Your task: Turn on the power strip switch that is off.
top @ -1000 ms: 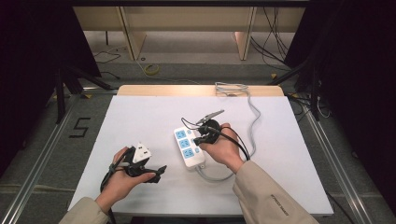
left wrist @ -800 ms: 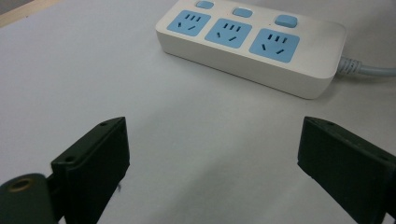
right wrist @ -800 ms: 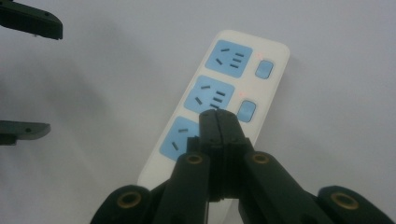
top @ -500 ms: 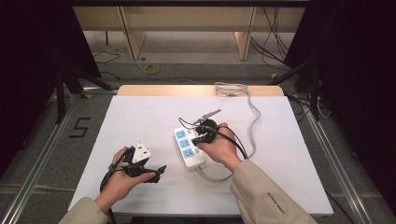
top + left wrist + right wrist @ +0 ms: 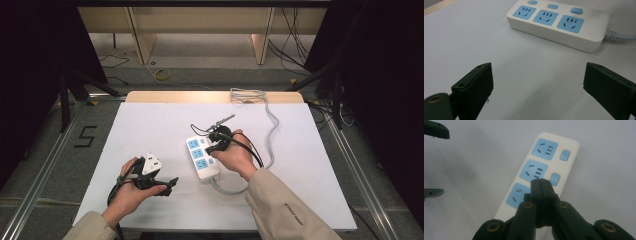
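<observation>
Your right gripper (image 5: 541, 185), jaws pressed together on nothing, hovers over the power strip (image 5: 202, 157) at mid-table, tips by the middle of its 3 switches (image 5: 554, 179). You're at the switch-pressing step: ease down onto it. Your left gripper (image 5: 537, 82) waits wide, near-left.

A lab recording bay; black curtains (image 5: 30, 75) hang at nine and three o'clock; loose cables (image 5: 295, 35) litter the floor at twelve; aluminium rails (image 5: 45, 165) flank the white table (image 5: 150, 125).
</observation>
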A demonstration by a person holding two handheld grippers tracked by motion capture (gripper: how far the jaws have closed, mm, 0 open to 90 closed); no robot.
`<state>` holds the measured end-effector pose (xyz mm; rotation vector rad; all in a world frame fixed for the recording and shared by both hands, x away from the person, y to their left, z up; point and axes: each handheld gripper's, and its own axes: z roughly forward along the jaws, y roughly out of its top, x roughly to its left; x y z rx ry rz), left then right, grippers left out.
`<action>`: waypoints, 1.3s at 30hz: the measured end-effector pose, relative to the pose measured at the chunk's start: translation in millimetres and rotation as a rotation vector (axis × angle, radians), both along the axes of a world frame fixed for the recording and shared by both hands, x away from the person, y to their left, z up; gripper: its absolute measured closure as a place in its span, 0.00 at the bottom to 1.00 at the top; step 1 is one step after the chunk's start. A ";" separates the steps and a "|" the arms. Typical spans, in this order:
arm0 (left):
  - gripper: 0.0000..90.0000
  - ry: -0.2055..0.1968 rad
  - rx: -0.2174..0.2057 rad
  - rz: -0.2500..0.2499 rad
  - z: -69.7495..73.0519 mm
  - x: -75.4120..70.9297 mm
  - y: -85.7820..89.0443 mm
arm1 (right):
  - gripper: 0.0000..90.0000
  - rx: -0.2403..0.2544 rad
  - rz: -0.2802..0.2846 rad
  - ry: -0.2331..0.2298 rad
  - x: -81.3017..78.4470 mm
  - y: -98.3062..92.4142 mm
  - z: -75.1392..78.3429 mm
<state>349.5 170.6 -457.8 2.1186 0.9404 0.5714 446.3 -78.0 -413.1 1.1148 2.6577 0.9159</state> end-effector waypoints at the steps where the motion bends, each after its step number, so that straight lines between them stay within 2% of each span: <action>1: 0.10 0.001 0.000 0.000 0.0 0.1 0.1 | 1.00 -0.004 0.000 -0.002 0.5 0.3 -0.4; 19: 0.10 0.000 0.003 -0.001 -0.3 0.6 -0.8 | 1.00 -0.072 0.004 0.046 7.1 6.0 -6.3; 39: 0.10 0.012 0.003 0.002 -0.7 0.2 -1.2 | 1.00 -0.117 -0.010 0.095 8.7 10.3 -13.8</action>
